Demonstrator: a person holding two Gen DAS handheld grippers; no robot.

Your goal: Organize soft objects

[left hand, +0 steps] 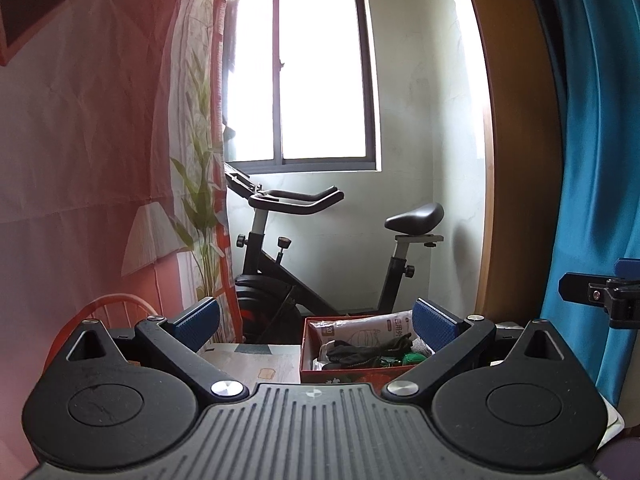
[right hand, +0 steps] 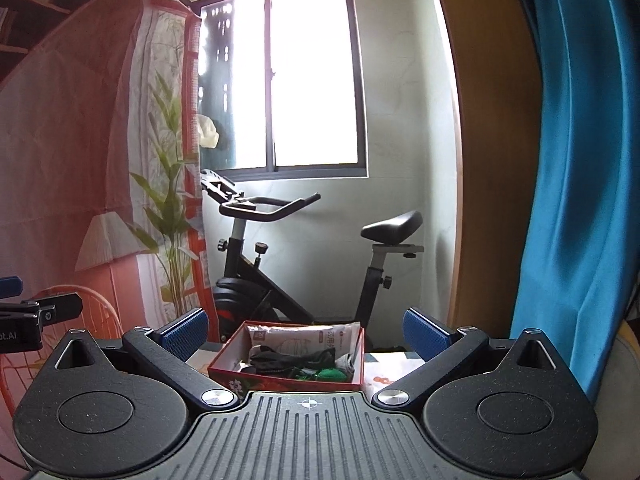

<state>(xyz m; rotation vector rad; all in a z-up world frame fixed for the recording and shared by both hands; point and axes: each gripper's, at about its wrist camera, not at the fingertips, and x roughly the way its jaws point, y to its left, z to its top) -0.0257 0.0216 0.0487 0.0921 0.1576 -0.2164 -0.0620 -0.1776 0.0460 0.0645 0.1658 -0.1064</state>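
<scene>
Jaws of both grippers stand spread wide with nothing between them, the left gripper (left hand: pixel 316 326) and the right gripper (right hand: pixel 306 330) both held level above a patterned surface (left hand: pixel 256 356) and facing a window (left hand: pixel 320 68). A red box (right hand: pixel 288 382) sits open on the surface just ahead; in the left wrist view it lies toward the right finger, in the right wrist view it is centred between the fingers. Inside it rest the soft things: a white packet (right hand: pixel 300 338) leaning at the back, a black cloth (right hand: pixel 292 360) bunched in front of it, a green piece (right hand: pixel 330 374) at the front, and a grey knit bit (right hand: pixel 346 364) against the right wall. The packet carries a line drawing of a face mask, the number 20 on a dark tag, and Chinese characters that begin 医用外; the rest is too small to read. The box's front wall bears a floral print. In the right wrist view the left gripper's body shows at the left edge with the letters "ot.AI" on it. Behind the surface stands an exercise bike (left hand: pixel 320 248), with a printed curtain (left hand: pixel 196 160) to the left and a blue curtain (right hand: pixel 580 160) to the right.
</scene>
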